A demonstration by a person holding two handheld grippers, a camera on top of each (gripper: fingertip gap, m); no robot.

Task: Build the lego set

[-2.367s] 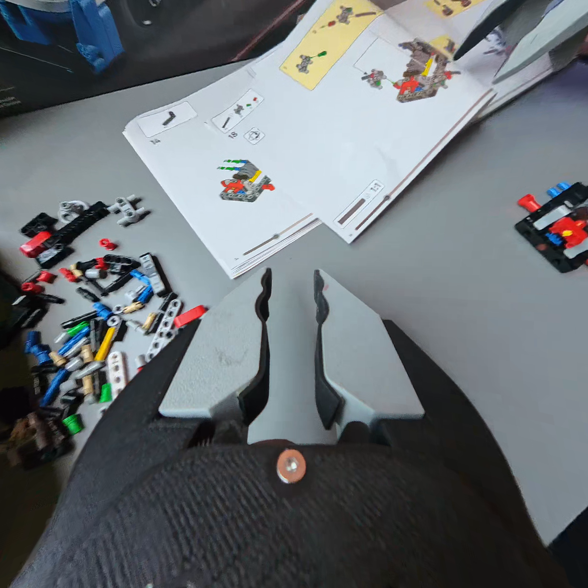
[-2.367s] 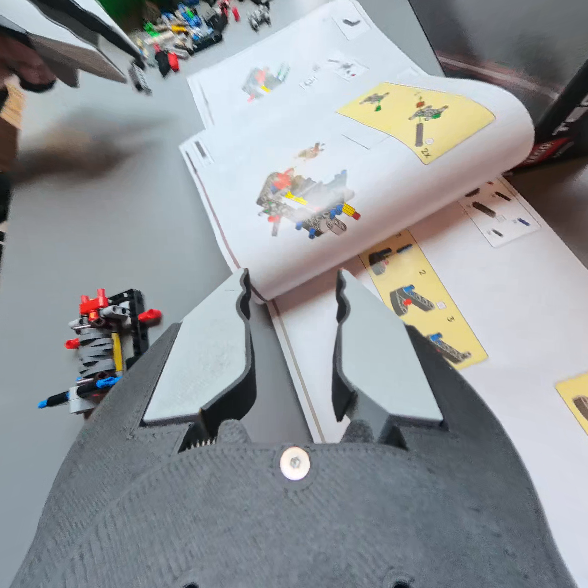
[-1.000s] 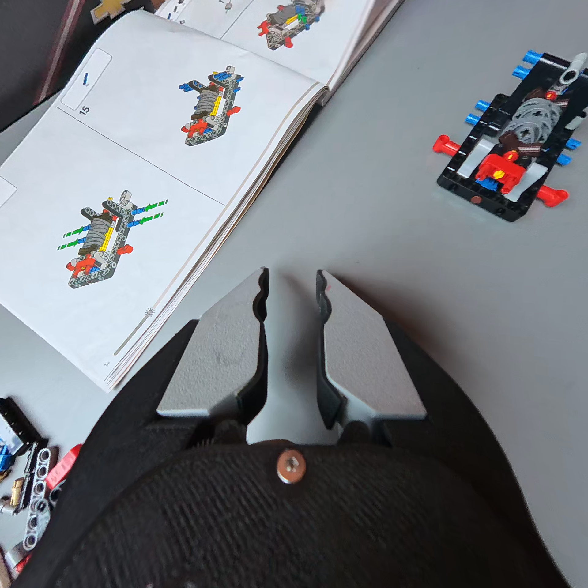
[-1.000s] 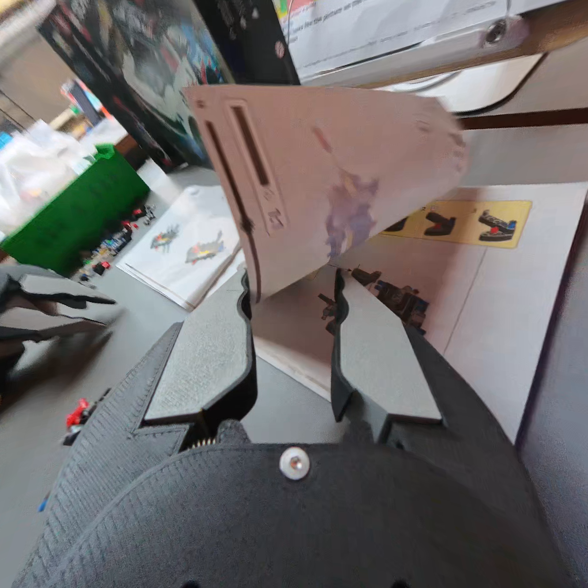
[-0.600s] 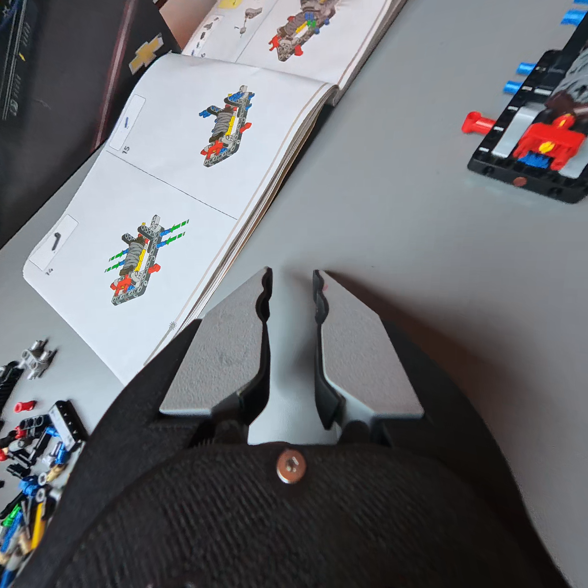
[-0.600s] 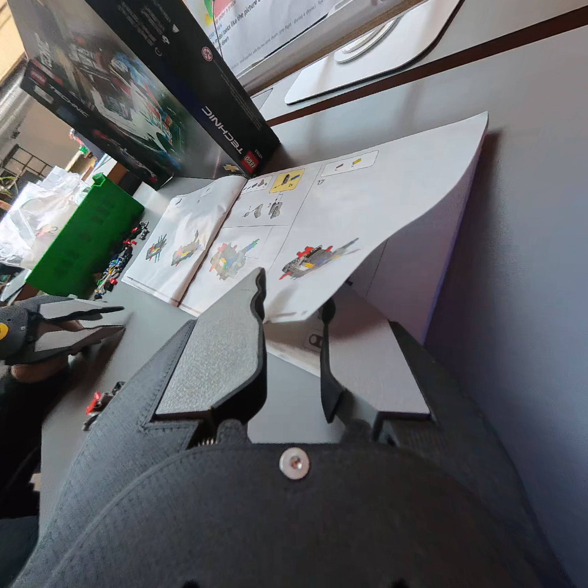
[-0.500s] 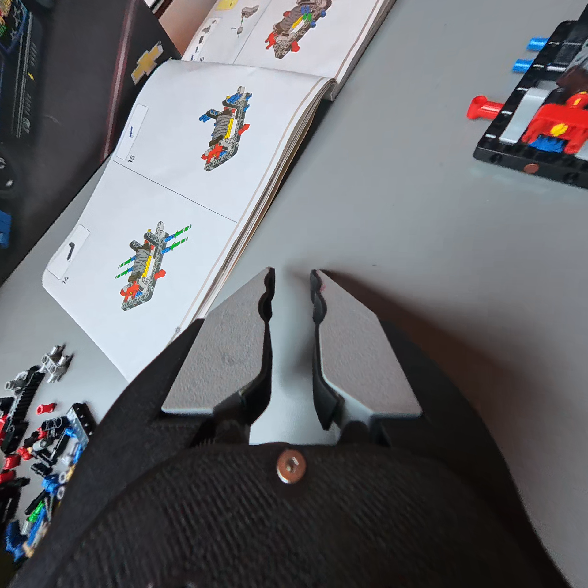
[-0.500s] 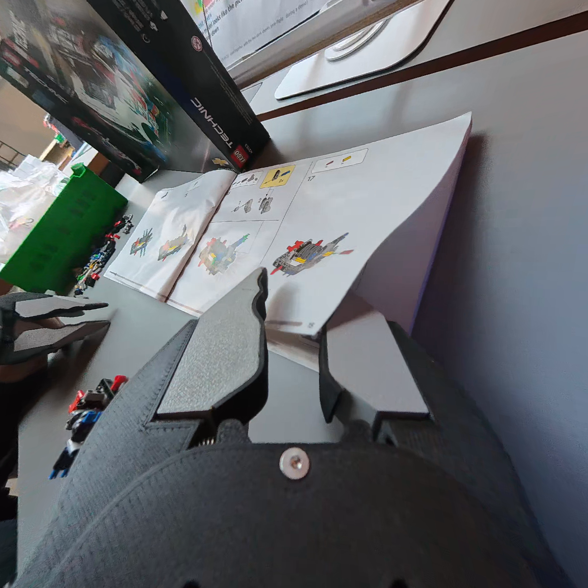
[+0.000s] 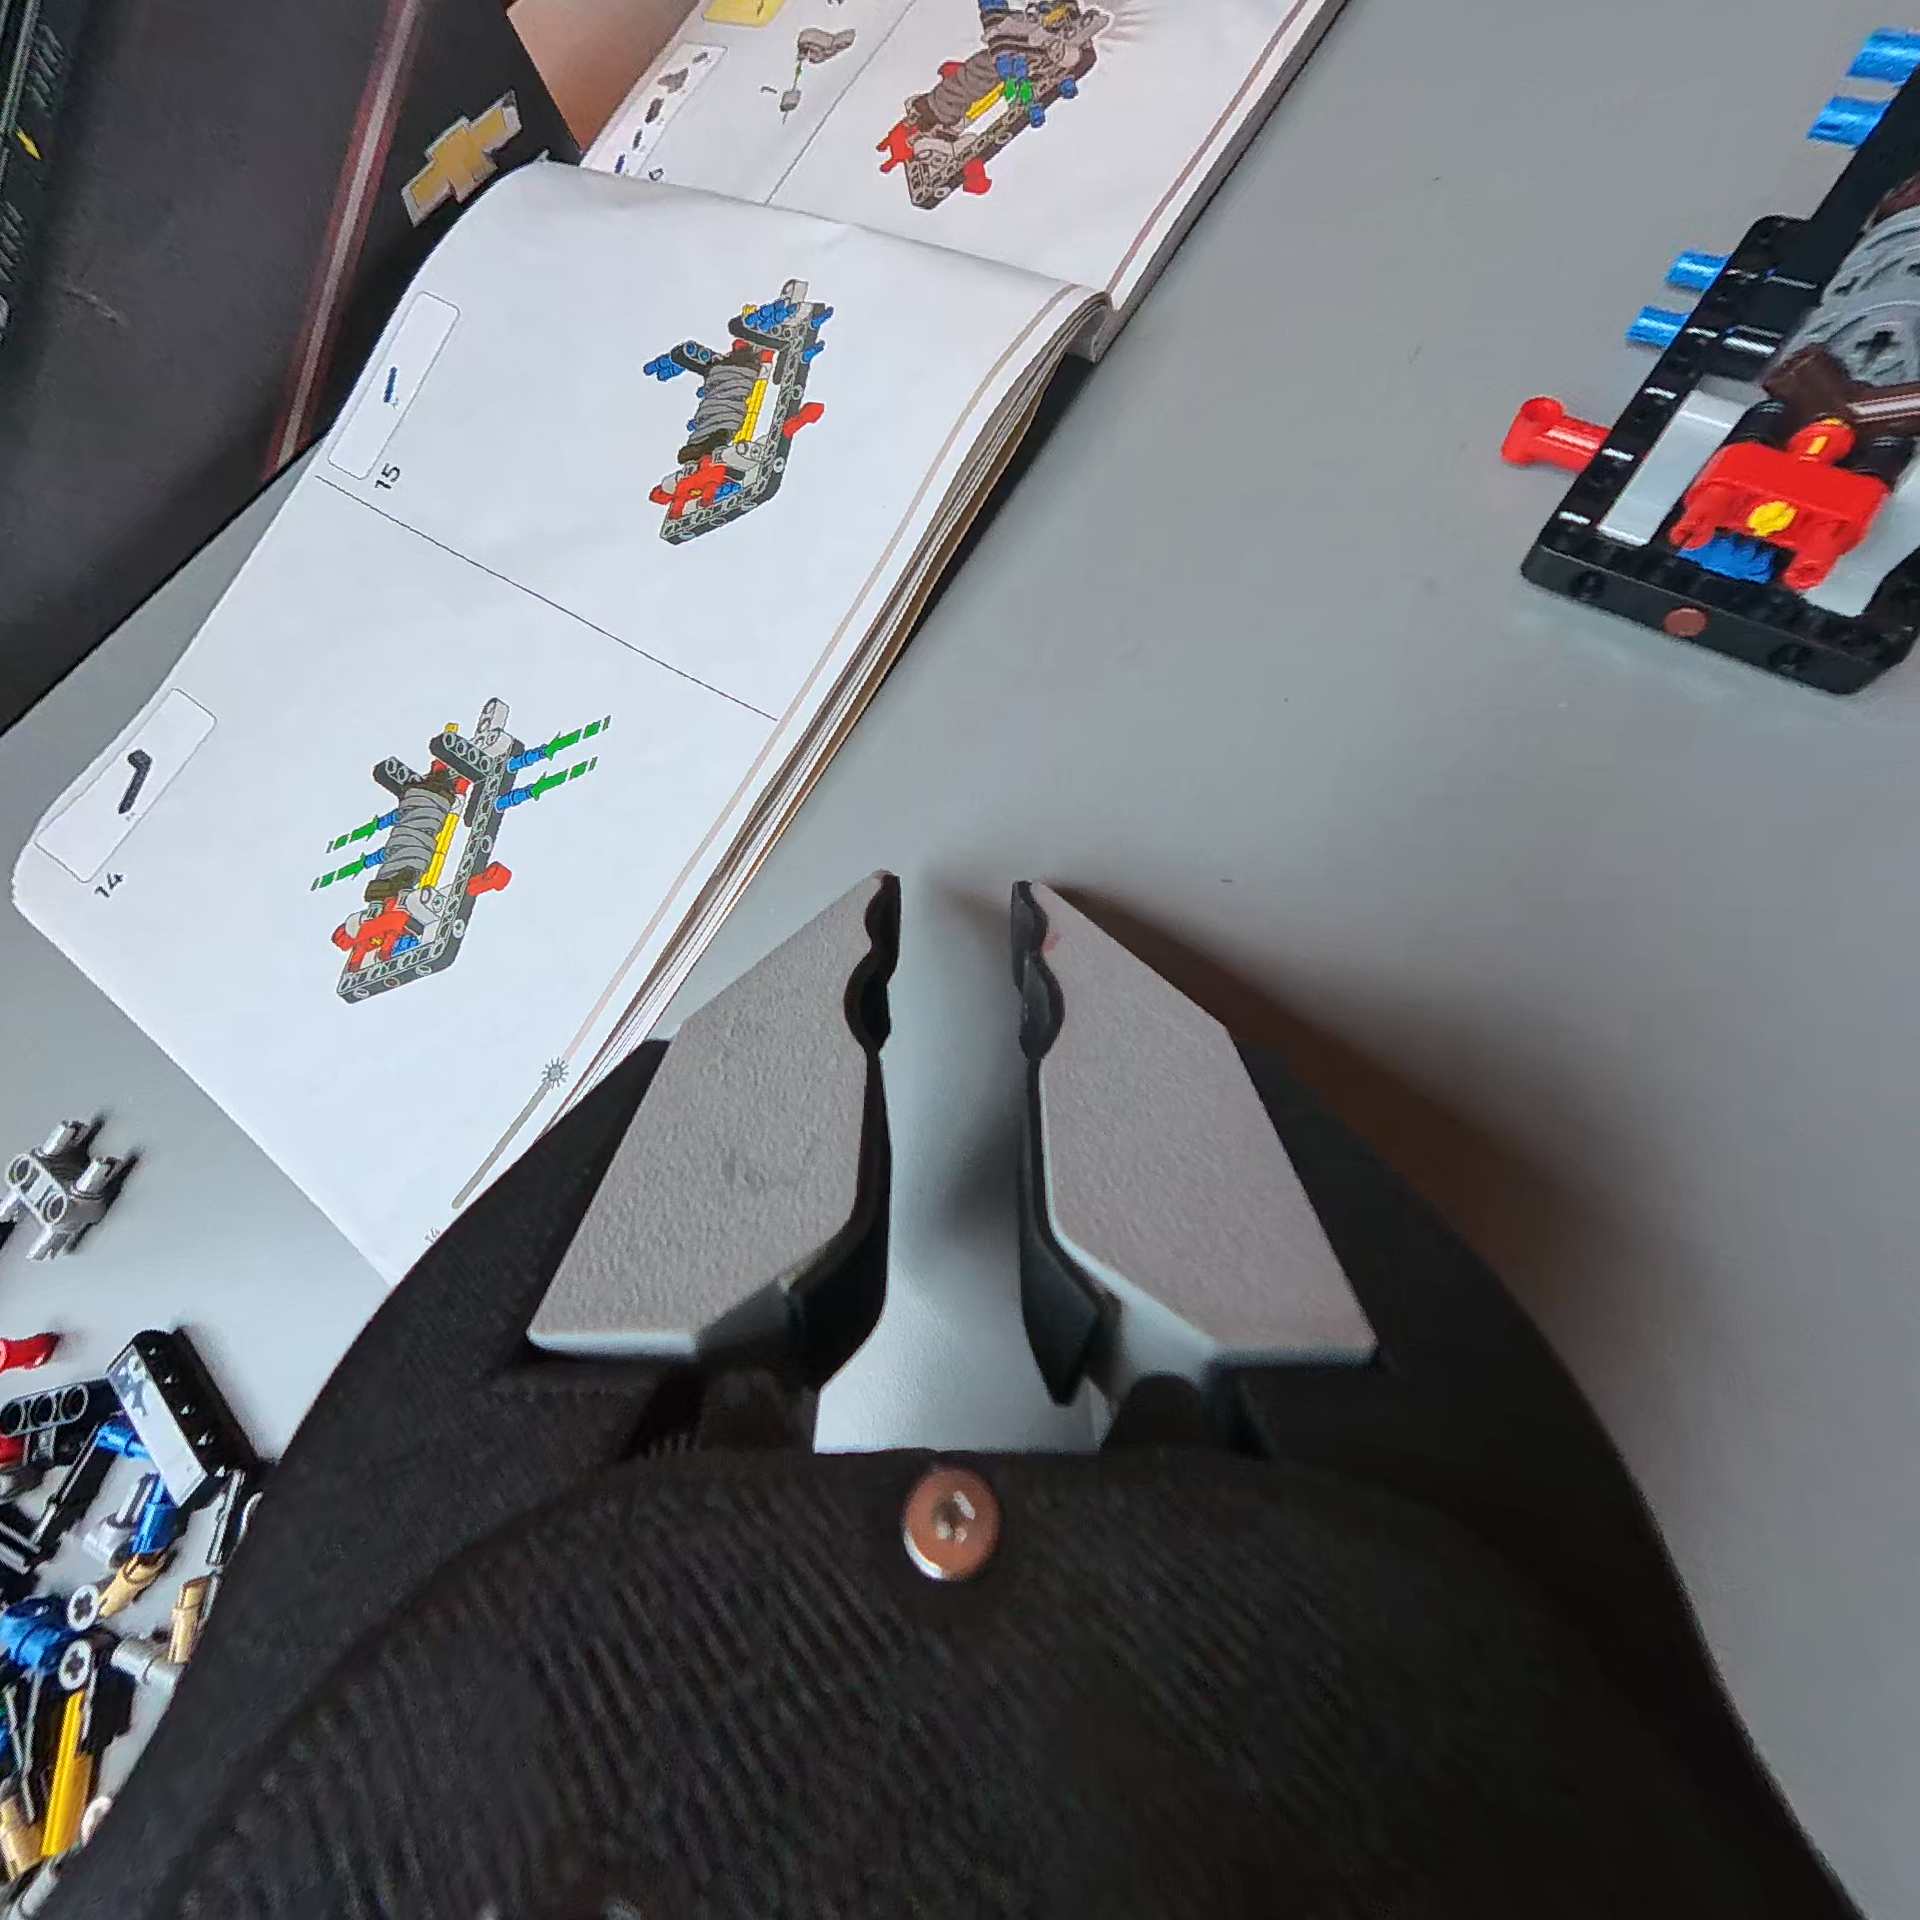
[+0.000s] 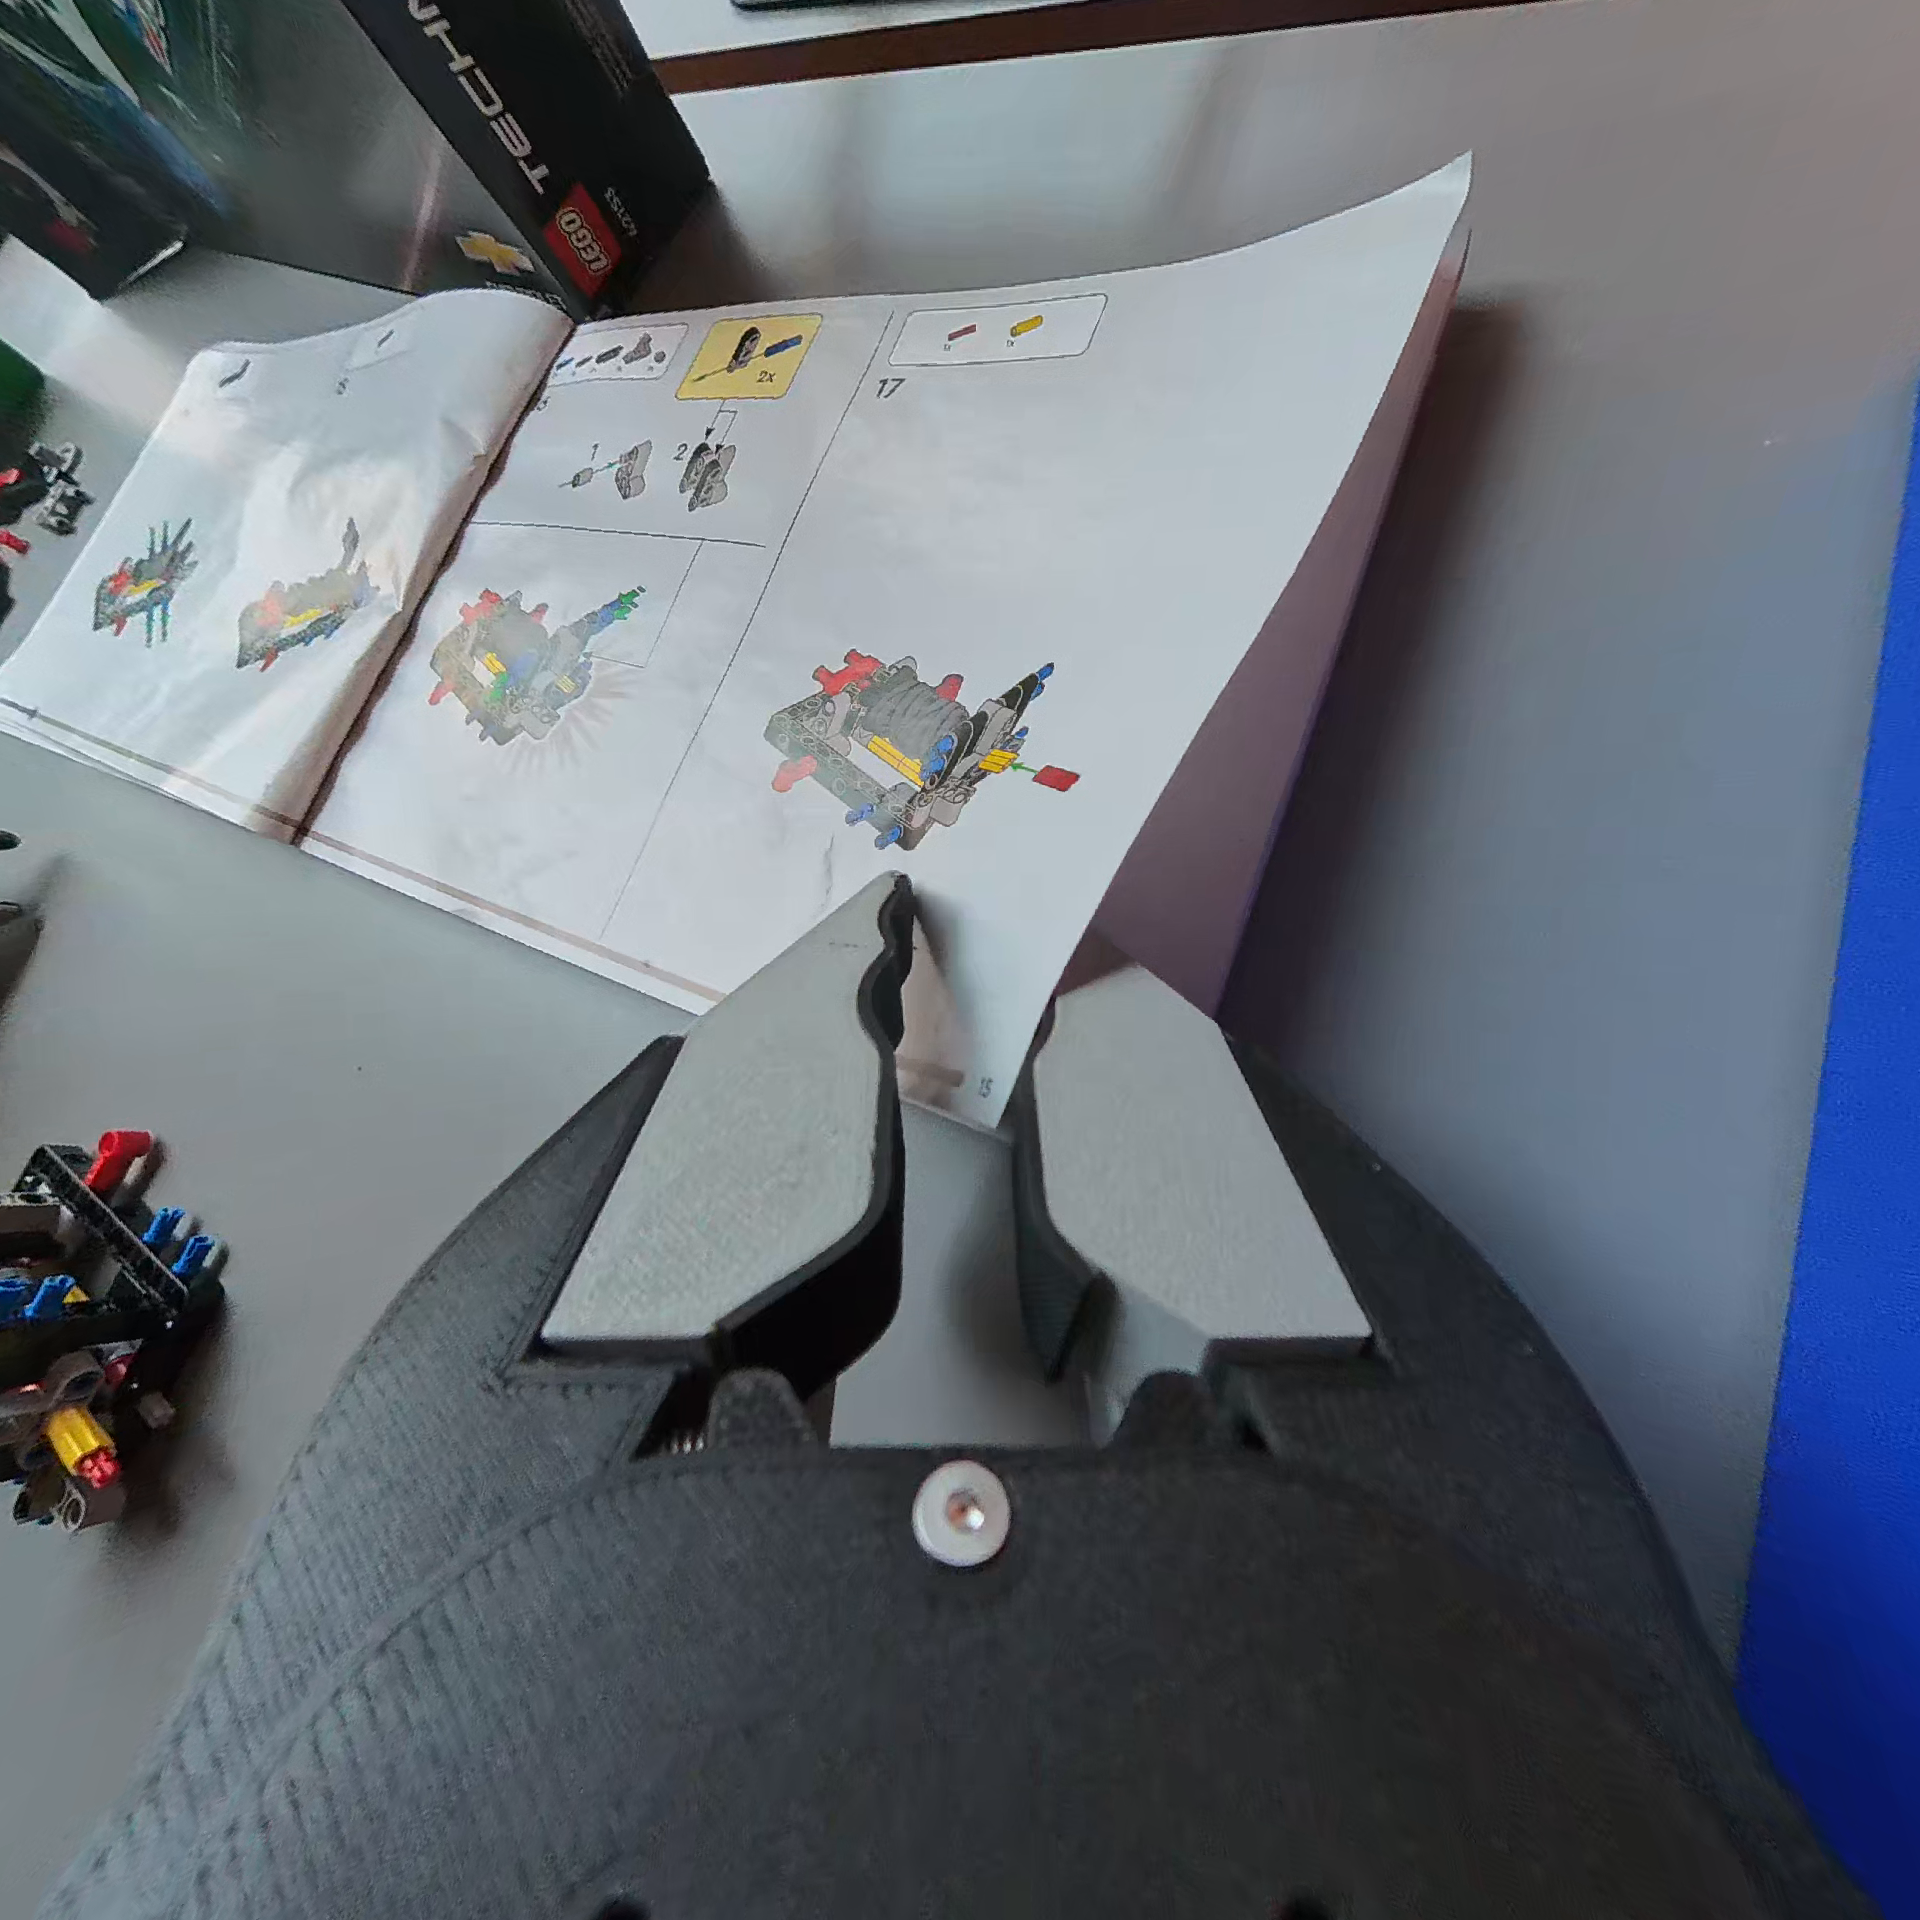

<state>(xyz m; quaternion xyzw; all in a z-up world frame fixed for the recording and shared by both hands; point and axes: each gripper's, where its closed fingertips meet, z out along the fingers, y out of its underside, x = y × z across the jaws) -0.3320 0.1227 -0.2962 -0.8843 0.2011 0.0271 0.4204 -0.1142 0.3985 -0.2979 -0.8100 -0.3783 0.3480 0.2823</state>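
Right gripper (image 10: 966,935) pinches corner of lifted manual page (image 10: 1039,520), likely to turn it. Left gripper (image 9: 954,899) slightly open, empty, hovering over surface (image 9: 1299,831). Partial lego build (image 9: 1756,457) rests nearby.

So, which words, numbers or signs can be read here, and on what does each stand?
I do not copy writing out; these things bear it.
Black box: brand marks, a gold emblem.
Open booklet: printed step numbers at the part boxes.
Lifted page: a step number, tiny part counts.
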